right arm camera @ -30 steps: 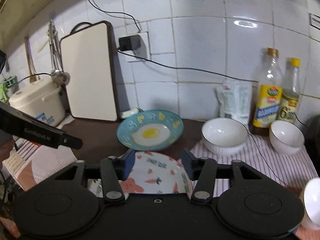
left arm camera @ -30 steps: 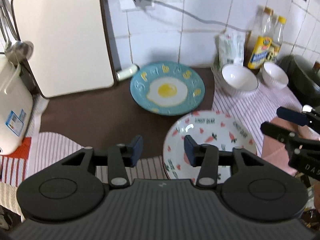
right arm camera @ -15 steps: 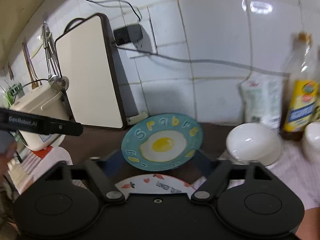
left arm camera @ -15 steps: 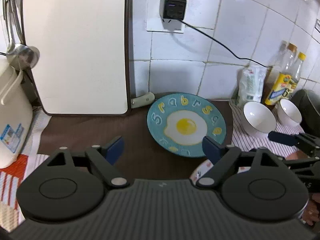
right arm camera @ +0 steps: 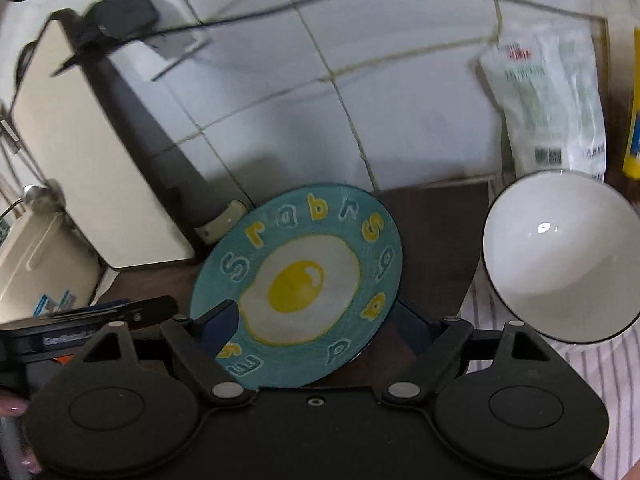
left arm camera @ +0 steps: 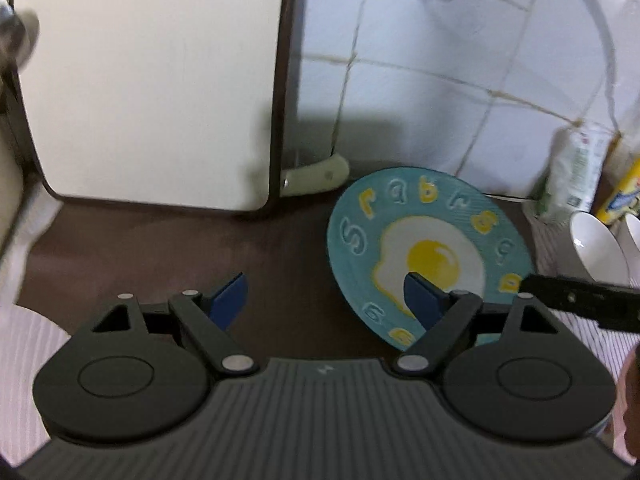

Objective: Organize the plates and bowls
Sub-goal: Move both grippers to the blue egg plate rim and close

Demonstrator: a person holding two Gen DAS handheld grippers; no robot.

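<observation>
The blue egg plate point(right arm camera: 298, 286) lies flat on the brown countertop point(left arm camera: 160, 240), near the back wall. The right gripper point(right arm camera: 310, 322) has just opened its jaws wide, and they sit on both sides of the plate without pressing it. The left gripper point(left arm camera: 324, 300) has just opened too, with nothing held — one finger is over the plate.

The two grippers are very close, so they could bump. A flat plate may slip when pinched.

A white bowl point(right arm camera: 560, 256) sits just beside the plate. A knife handle point(left arm camera: 314, 178) and a white cutting board point(left arm camera: 148, 80) stand behind it.
</observation>
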